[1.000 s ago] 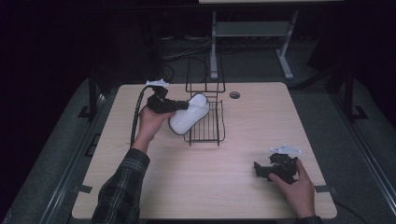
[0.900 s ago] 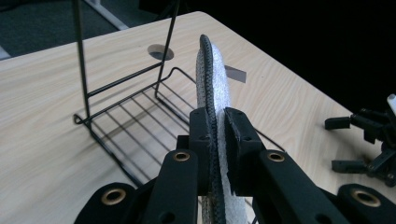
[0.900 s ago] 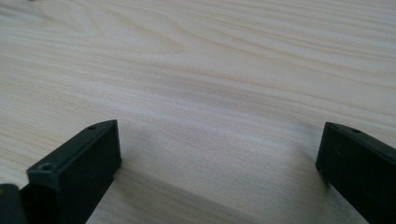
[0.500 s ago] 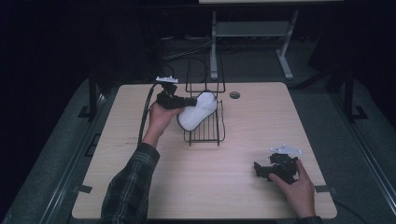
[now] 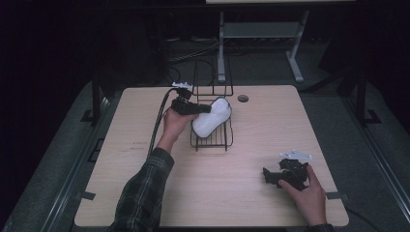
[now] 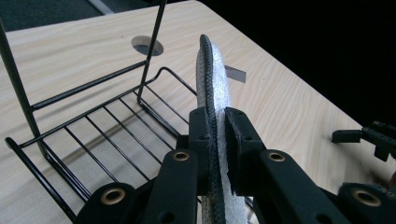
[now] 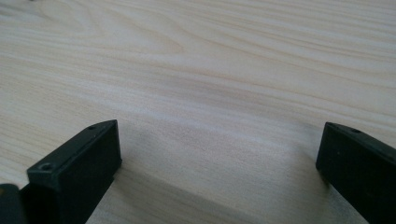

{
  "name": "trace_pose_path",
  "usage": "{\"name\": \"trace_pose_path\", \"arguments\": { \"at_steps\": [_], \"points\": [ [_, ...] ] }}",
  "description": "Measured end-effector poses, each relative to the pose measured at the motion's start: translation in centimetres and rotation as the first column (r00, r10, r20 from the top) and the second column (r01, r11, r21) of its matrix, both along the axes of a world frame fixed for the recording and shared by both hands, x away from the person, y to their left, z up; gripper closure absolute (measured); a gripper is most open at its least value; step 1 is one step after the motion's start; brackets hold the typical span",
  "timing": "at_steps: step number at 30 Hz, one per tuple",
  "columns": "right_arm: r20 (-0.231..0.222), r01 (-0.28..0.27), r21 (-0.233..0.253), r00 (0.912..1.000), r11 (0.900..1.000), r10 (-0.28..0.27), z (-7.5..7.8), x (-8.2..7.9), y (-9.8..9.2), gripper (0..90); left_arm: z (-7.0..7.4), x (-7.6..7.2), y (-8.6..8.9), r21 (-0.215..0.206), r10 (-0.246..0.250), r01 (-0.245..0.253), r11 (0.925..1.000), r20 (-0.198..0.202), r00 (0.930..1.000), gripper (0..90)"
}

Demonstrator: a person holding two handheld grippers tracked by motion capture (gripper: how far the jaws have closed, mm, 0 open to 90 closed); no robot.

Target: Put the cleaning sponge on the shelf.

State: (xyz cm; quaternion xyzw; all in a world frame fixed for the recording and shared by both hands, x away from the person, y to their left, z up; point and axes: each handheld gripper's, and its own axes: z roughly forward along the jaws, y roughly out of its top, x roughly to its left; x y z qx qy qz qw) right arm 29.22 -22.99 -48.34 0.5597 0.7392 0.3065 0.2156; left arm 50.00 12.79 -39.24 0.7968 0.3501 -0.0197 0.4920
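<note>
A flat white oblong pad (image 5: 212,118) with a dark knitted edge hangs tilted over the black wire rack (image 5: 211,146) at the table's back middle. My left gripper (image 5: 203,108) is shut on the pad's left end. In the left gripper view the jaws pinch the pad (image 6: 218,65) edge-on, above the rack's (image 6: 152,44) right side. My right gripper (image 5: 268,176) rests open on the table at the front right, held by a hand. Bare wood lies between its fingers (image 7: 219,154).
The rack has a tall wire back frame (image 5: 212,77) toward the far edge. A round cable hole (image 5: 242,98) sits right of it. Grey tape strips (image 5: 333,195) mark the table's front corners. The left gripper's cable (image 5: 157,121) trails down the left side.
My left gripper carried the white pad to the right, from beside the rack's left side to over the rack. The right gripper stayed put.
</note>
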Motion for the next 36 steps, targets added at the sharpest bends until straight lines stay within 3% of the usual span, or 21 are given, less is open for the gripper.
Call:
{"name": "trace_pose_path", "arguments": {
  "at_steps": [13,15,19,28,36],
  "points": [
    [0.000,-0.001,-0.001,1.0000,1.000,0.001,0.0,0.0,0.0,0.0,-0.7,0.4,0.1,0.057,0.039,-0.039,0.9976,0.017,0.9991,77.4],
    [0.001,-0.001,-0.001,1.0000,1.000,0.001,0.0,0.0,0.0,0.0,-0.9,0.5,0.1,0.096,0.054,-0.057,0.9937,0.030,0.9981,76.0],
    [0.001,-0.001,0.000,1.0000,1.000,0.001,0.0,0.0,0.0,0.0,-1.0,0.6,0.2,0.111,0.062,-0.065,0.9917,0.034,0.9975,74.6],
    [0.001,-0.001,-0.001,1.0000,1.000,0.001,0.0,0.0,0.0,0.0,-1.8,0.8,0.4,0.202,0.082,-0.094,0.9749,0.062,0.9946,69.6],
    [0.001,-0.001,-0.001,1.0000,1.000,0.001,0.0,0.0,0.0,0.0,-2.4,0.8,0.9,0.189,0.102,-0.111,0.9756,0.059,0.9930,69.7]
  ]
}}
